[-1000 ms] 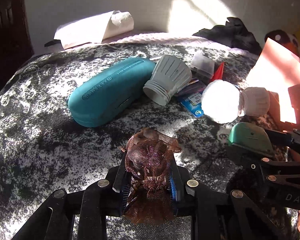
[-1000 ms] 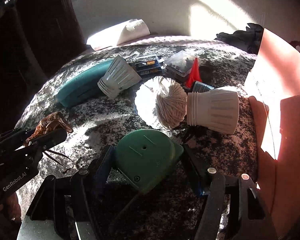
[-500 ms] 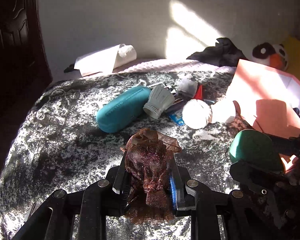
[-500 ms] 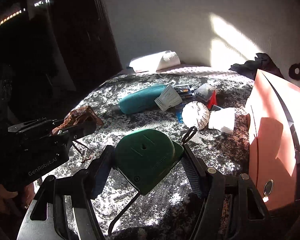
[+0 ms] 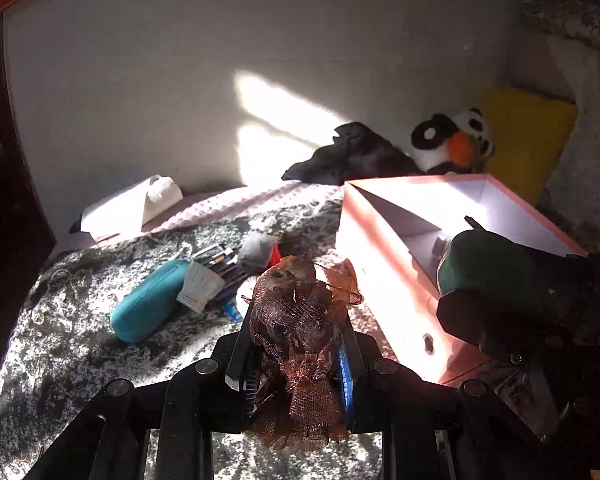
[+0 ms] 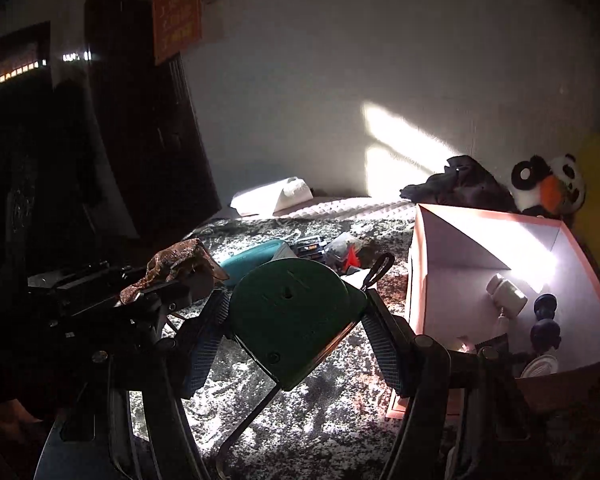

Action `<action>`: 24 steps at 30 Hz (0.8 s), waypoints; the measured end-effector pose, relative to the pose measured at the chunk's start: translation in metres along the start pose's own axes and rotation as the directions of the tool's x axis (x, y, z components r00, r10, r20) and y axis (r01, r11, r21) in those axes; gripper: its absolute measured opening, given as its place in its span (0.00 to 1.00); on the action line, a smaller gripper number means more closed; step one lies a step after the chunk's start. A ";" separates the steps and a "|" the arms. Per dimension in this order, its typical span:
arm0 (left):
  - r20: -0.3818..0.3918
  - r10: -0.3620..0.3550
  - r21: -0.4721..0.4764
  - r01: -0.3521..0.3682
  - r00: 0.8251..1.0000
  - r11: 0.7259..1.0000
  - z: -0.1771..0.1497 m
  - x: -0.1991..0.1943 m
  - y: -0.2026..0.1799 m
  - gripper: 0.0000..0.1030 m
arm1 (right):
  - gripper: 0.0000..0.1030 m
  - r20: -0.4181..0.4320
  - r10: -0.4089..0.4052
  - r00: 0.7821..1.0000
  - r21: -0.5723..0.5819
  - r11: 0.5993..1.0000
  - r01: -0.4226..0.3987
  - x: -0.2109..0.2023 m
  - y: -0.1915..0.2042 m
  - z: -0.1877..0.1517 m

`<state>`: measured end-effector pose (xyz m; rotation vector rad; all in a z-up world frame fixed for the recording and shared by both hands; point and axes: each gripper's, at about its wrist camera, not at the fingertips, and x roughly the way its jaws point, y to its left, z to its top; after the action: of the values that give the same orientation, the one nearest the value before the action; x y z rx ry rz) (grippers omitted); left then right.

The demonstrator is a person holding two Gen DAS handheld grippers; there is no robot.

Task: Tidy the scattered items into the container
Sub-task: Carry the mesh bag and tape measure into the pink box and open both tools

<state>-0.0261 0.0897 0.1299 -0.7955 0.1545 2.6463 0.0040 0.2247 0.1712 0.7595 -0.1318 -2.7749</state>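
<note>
Two grippers hang above the mottled blanket (image 5: 80, 332), each clamped on something: the left gripper (image 5: 296, 344) on a brown mesh pouch (image 5: 300, 320), the right gripper (image 6: 296, 320) on a green tape measure (image 6: 292, 308). Just right of both stands the pink box (image 5: 384, 276), its top open and its near wall facing them. Bare blanket lies between the grippers and the clutter, where a teal case (image 5: 148, 304) rests beside a white cup (image 5: 200, 284). Only the right wrist view looks into the box: a white bottle (image 6: 506, 290) and small dark things lie on its floor. A panda toy (image 5: 452, 140) sits behind the box.
</note>
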 end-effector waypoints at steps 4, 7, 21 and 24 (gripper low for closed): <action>0.034 -0.052 0.043 0.050 0.998 0.998 0.021 0.003 -0.042 0.25 | 0.68 0.084 -0.095 0.992 0.033 0.995 0.093 -0.047 -0.039 0.009; 0.048 -0.097 0.080 0.093 0.994 0.993 0.037 0.010 -0.075 0.25 | 0.68 0.130 -0.167 0.977 0.077 0.984 0.158 -0.080 -0.073 0.015; 0.003 -0.193 0.134 0.190 0.981 0.973 0.081 0.087 -0.171 0.25 | 0.68 0.178 -0.390 0.903 0.179 0.916 0.360 -0.109 -0.181 0.033; -0.024 -0.177 0.134 0.179 0.984 0.975 0.082 0.112 -0.177 0.25 | 0.68 0.151 -0.403 0.902 0.185 0.908 0.375 -0.088 -0.197 0.033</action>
<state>-0.0869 0.3056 0.1371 -0.7435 0.2507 2.4346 0.0155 0.4384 0.2121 0.6126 -0.2548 -3.2515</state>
